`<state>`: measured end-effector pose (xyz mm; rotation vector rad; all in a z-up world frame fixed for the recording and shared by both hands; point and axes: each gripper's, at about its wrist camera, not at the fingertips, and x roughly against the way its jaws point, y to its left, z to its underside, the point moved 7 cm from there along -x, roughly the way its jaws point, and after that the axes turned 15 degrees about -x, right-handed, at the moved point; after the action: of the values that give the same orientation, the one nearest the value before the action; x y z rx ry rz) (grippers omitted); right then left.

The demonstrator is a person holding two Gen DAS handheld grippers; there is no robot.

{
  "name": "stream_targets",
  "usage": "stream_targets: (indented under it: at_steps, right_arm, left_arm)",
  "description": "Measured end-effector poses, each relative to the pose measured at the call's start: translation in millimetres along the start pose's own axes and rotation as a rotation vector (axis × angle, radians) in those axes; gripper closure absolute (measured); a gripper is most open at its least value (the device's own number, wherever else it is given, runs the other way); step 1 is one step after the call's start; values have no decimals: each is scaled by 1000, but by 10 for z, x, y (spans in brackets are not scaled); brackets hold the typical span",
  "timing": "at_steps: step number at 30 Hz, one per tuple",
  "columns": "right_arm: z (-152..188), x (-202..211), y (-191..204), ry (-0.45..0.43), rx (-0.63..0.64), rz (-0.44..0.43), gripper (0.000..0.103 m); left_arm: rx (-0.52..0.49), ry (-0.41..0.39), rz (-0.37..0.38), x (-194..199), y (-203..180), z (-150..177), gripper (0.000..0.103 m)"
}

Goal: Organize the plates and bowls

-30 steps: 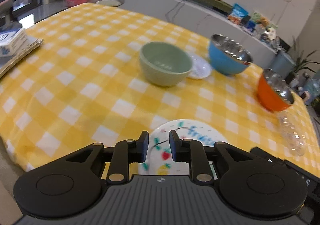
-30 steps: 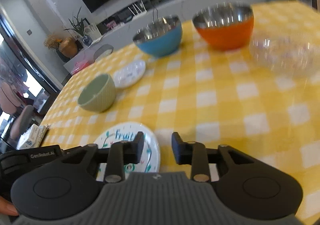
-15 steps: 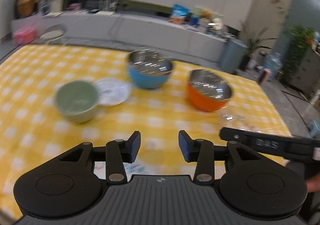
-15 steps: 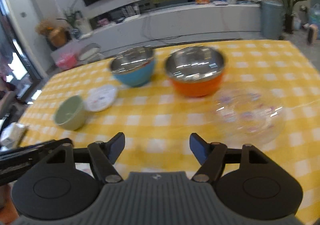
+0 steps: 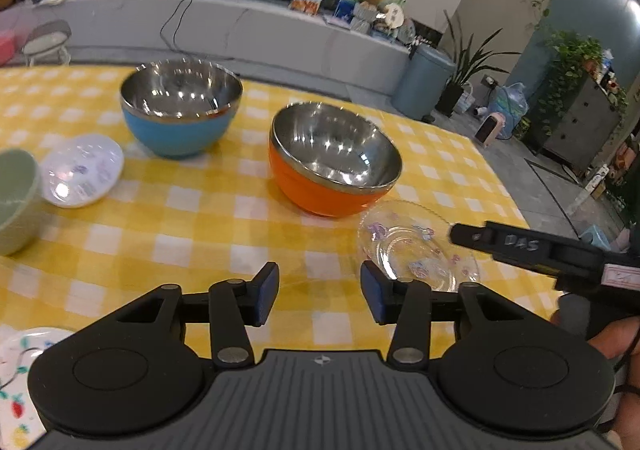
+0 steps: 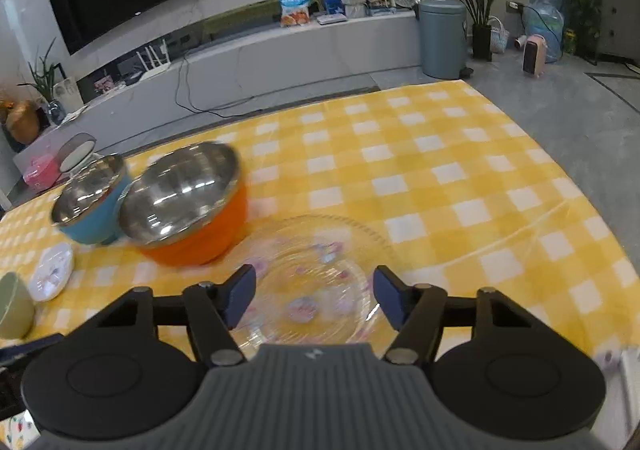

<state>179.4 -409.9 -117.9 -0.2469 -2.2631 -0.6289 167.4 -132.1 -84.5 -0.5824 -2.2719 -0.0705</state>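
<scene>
Glass plate [image 6: 316, 290] at 12 o'clock of right gripper [image 6: 314, 296], between its spread jaws, on yellow cloth [image 6: 460, 178] | orange bowl [image 6: 184, 206] at 10 o'clock, beside plate | right nearer, low, pointing forward | left gripper [image 5: 319, 292] jaws apart, empty, plate at 2 o'clock

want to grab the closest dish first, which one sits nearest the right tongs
The clear glass plate, printed with small purple flowers, lies directly ahead between the open right tongs. The orange bowl and blue bowl sit farther back to the left.
</scene>
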Motion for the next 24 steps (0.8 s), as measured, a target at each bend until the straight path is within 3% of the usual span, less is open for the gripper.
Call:
stream_targets:
  at_steps: [3, 5, 13, 19, 22, 24]
  right_arm:
    - [-75, -140, -158, 28, -36, 19, 42]
    - [-45, -229, -257, 81, -112, 3, 53]
    - [-41, -281, -336, 116, -176, 21, 59]
    - [-12, -385, -508, 167, -290, 4, 75]
    - [2, -371, -532, 166, -305, 7, 82]
    - [3, -369, -542, 164, -312, 7, 83]
  left_arm:
    - [28, 10, 14, -163, -4, -31, 49]
    - [50, 14, 23, -260, 2, -54, 49]
    - [97, 26, 88, -525, -176, -68, 49]
    - [107, 50, 124, -654, -289, -53, 49]
    - [110, 65, 135, -690, -303, -38, 53]
    - [110, 73, 140, -714, -308, -28, 63]
